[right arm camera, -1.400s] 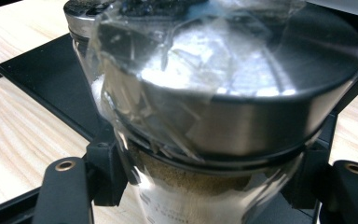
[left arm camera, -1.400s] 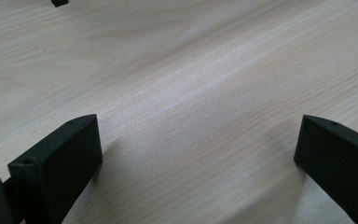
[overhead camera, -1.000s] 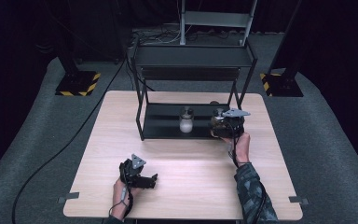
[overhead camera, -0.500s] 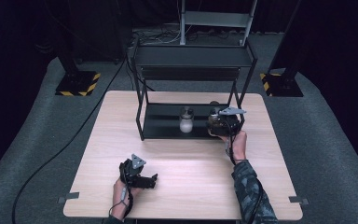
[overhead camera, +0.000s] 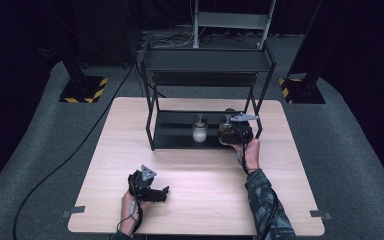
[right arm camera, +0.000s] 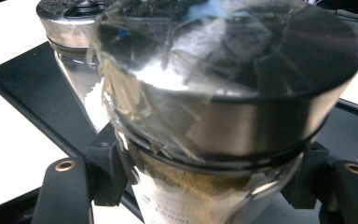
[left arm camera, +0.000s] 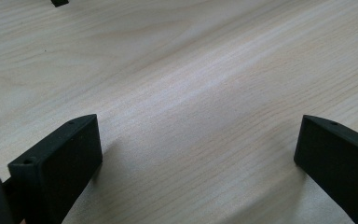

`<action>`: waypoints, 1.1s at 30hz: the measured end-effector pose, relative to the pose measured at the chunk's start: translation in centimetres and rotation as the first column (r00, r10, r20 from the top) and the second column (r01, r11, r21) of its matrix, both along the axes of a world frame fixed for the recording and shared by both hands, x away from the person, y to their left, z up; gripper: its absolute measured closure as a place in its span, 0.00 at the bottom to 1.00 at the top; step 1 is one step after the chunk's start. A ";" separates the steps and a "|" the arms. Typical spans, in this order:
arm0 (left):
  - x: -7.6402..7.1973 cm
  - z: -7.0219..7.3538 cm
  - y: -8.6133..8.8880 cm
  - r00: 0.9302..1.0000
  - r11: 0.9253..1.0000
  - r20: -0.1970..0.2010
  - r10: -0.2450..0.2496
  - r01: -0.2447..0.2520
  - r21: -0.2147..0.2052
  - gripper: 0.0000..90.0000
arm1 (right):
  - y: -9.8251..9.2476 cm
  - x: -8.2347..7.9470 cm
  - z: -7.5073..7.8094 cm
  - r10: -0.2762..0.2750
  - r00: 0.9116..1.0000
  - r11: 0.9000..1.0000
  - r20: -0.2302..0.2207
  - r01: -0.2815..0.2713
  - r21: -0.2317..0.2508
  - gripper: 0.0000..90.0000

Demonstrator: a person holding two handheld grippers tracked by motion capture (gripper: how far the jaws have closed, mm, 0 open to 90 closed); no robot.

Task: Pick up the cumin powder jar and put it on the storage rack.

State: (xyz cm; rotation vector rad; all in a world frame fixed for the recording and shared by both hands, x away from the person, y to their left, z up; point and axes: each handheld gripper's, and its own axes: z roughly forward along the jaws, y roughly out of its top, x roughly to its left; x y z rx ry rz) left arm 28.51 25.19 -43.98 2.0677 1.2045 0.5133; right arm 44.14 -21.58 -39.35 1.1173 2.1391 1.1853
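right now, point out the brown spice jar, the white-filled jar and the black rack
brown spice jar (right arm camera: 242,130), right gripper view, metal lid band.
white-filled jar (overhead camera: 199,133), high view, glass body.
black rack (overhead camera: 207,60), high view, bare top shelf.

A: Which jar is gripped?

B: The brown-filled jar (right arm camera: 223,121): clear glass, steel lid (right arm camera: 242,60) on, tape over the lid. It stands upright at the right end of the black shelf's (overhead camera: 175,131) lower deck.

A: And the other?

B: The white-filled jar (overhead camera: 199,129), same steel lid, stands upright just left of it, near the deck's middle.
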 end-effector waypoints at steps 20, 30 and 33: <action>0.0 0.0 0.0 1.000 1.000 0.000 0.000 0.000 0.000 0.00 | 0.7 1.1 -0.5 0.005 1.000 1.000 -0.017 -0.005 0.004 0.34; 0.0 0.0 0.0 1.000 1.000 0.000 0.000 0.000 0.000 0.00 | 0.8 1.7 -0.9 0.012 1.000 1.000 -0.028 -0.011 0.026 0.34; 0.0 0.0 0.0 1.000 1.000 0.000 0.000 0.000 0.000 0.00 | 0.9 1.8 -1.0 0.015 0.999 1.000 -0.030 -0.014 0.028 0.34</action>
